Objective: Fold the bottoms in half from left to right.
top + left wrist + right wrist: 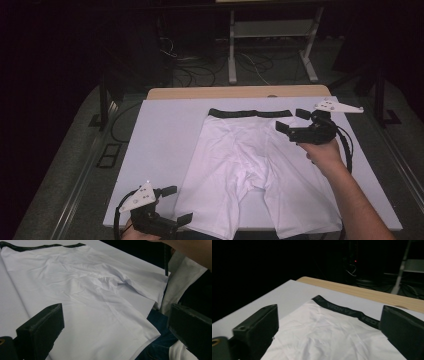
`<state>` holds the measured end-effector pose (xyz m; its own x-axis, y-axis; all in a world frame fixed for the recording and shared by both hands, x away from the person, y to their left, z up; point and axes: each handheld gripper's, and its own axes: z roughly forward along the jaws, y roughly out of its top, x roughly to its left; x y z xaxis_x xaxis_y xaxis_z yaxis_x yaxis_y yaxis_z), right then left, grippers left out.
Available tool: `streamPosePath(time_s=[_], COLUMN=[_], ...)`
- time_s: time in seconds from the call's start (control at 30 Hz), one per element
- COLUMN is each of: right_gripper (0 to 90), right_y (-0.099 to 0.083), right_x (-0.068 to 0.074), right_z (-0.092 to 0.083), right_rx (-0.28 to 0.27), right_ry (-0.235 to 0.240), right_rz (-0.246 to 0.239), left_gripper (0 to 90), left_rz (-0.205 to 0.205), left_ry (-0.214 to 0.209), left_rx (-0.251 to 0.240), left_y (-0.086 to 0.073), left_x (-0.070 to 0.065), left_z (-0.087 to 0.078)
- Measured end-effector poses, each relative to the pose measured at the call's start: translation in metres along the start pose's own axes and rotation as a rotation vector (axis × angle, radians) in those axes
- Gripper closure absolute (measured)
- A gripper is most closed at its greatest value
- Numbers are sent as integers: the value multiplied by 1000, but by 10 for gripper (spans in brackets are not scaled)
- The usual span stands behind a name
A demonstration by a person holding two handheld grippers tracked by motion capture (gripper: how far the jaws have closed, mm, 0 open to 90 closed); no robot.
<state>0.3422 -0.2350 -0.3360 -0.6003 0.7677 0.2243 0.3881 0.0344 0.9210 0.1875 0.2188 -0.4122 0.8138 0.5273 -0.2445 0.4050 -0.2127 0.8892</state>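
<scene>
Now I hold my left gripper [176,204] at the near left corner of the table, just beside the hem of the left leg of the white shorts [250,170], and its two black jaws stand wide apart with nothing between them. In the left gripper view the shorts [82,297] lie flat but wrinkled on the white board [10,312], with the near leg hem going a little over the board's edge, above my blue jeans [157,345]. My right gripper [292,120] hovers over the far right part of the shorts, near the black waistband [249,113], and its jaws are also open, not touching the cloth as far as I can see. The grey three-cornered plate [336,106] sits on top of it and a black cable [346,145] loops down beside my right hand [325,152]. In the right gripper view the waistband [347,311] carries grey letters repeated along it; they are upside down and small, and I cannot read the brand with certainty. The shorts [332,340] lie with the waistband at the far side of the board [287,295], and behind the board a strip of the wooden table top [362,292] shows. On the floor behind, there are cables [200,70] and the white legs of a rack [232,65].
</scene>
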Motion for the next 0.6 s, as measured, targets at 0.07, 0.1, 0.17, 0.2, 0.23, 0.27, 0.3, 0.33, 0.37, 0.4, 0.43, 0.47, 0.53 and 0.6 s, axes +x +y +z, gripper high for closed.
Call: streamPosePath(time_s=[0.07,0.1,0.17,0.2,0.23,0.27,0.3,0.33,0.37,0.4,0.43,0.47,0.53,0.6], right_gripper=[48,48,48,47,47,46,42,41,41,41,36,36,36,36], right_y=[3,3,4,6,7,8,9,10,10,11,14,14,14,16], right_x=[0,0,0,-1,-1,-1,-1,-1,-1,0,4,6,6,12], right_z=[13,13,16,23,26,30,33,37,37,42,57,63,63,81], right_rx=[18,18,28,43,50,54,59,63,63,69,93,99,99,114], right_ry=[-17,-17,-20,-25,-29,-28,-29,-29,-29,-19,-7,-4,-4,2], right_rz=[-11,-11,-16,-24,-25,-25,-24,-23,-23,-24,-36,-45,-45,-52], left_gripper=[0,0,0,0,0,0,0,0,0,0,0,0,0,0], left_rz=[-12,-12,-22,-33,-43,-50,-55,-51,-51,-51,-56,-56,-60,-66], left_ry=[-10,-10,-10,-5,-6,-2,1,5,5,5,34,34,38,51], left_rx=[9,9,21,15,6,-1,-6,-4,-4,-4,5,5,6,13], left_y=[2,2,3,4,4,5,5,5,5,5,1,1,0,-2], left_x=[-1,-1,2,4,5,7,8,9,9,9,16,16,18,23], left_z=[0,0,-1,-1,-2,-3,-5,-6,-6,-6,-14,-14,-16,-21])
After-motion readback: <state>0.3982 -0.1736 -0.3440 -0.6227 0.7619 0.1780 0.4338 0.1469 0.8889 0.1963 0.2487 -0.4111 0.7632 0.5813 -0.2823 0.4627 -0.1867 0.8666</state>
